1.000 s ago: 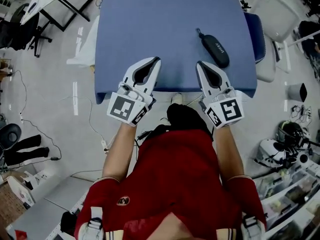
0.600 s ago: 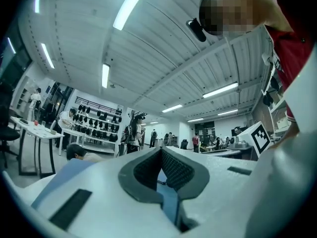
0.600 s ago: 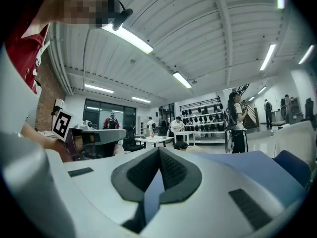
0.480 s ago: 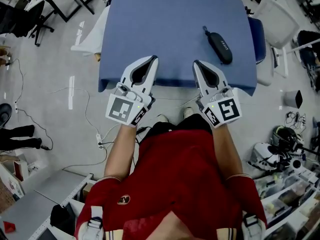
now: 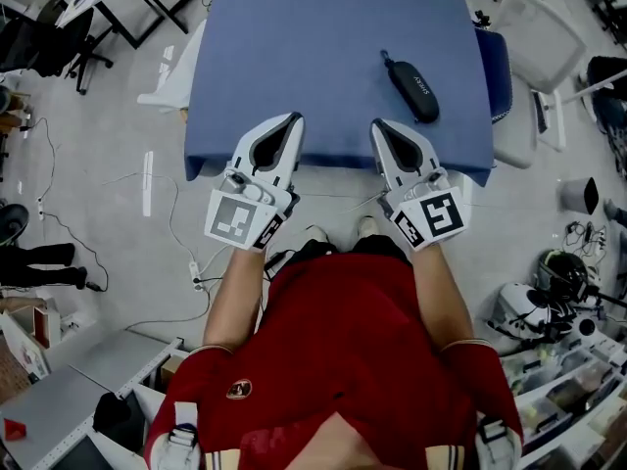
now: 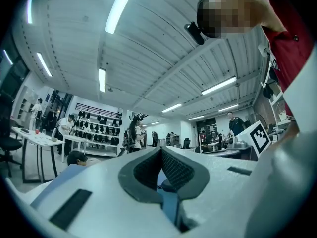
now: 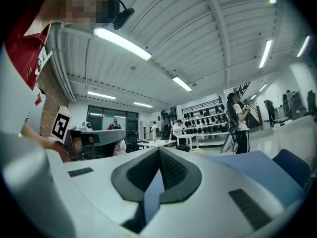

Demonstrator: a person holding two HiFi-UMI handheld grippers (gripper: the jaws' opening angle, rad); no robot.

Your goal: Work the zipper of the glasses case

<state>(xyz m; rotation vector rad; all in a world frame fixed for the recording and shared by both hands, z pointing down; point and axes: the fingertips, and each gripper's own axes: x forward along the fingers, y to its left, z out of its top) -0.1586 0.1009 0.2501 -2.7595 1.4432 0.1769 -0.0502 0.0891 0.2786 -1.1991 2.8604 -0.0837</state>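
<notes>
Black, oval and fabric-covered, the zippered glasses case (image 5: 411, 86) lies closed-looking on the far right of the blue-topped table (image 5: 294, 57), well apart from both grippers. The white left gripper (image 5: 292, 118) and white right gripper (image 5: 376, 125) hover at the near edge, jaws together and empty. This fits a case awaiting unzipping or one zipped again. Any further work means reaching across and pinching its small pull.

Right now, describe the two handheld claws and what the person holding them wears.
The left claw and right claw are white tapering shells, each with a dark teardrop-shaped opening lined with ribbed dark grey pads. A cube with black-and-white square markers sits on the back of each: left cube, right cube. The person wears a red short-sleeved shirt.
</notes>
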